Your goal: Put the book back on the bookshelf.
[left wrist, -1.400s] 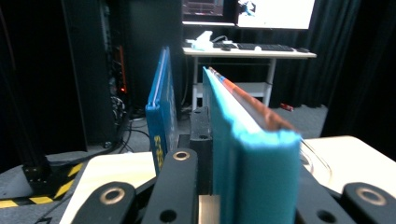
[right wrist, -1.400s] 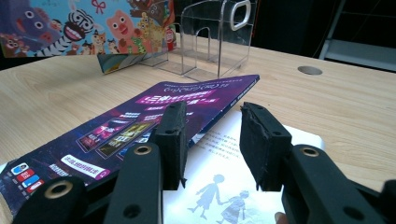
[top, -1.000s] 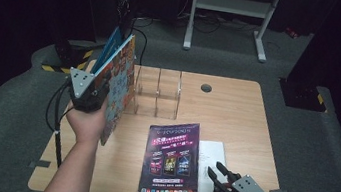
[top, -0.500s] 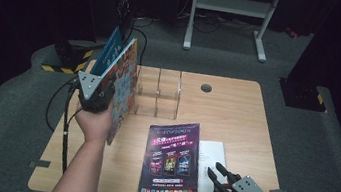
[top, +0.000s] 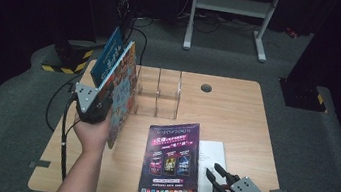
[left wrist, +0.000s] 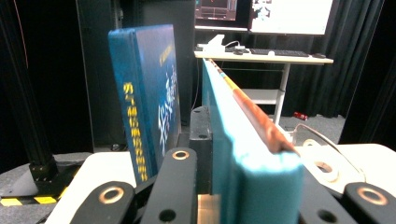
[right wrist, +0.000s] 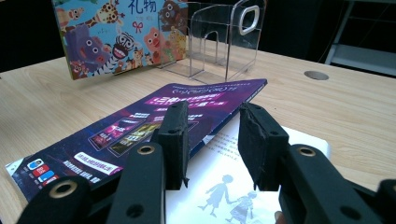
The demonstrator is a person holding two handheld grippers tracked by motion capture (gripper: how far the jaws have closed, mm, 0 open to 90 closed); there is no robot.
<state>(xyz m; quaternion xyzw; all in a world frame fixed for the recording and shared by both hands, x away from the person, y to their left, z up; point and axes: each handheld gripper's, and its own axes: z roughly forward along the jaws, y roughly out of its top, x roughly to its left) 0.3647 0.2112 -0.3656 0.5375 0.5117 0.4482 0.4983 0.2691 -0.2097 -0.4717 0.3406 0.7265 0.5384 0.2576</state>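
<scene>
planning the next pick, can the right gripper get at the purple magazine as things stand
Probably yes: the right gripper sits open at the purple magazine's right edge, nothing between them; its jaws hover over the white booklet underneath.

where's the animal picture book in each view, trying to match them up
High view: the animal picture book stands tilted at the table's left, clamped in the left gripper.
Left gripper view: seen edge-on, its teal edge rises from between the fingers at centre.
Right gripper view: top left, its cartoon-animal cover faces the camera.
Shared landmark: the clear file rack just beside the book.
</scene>
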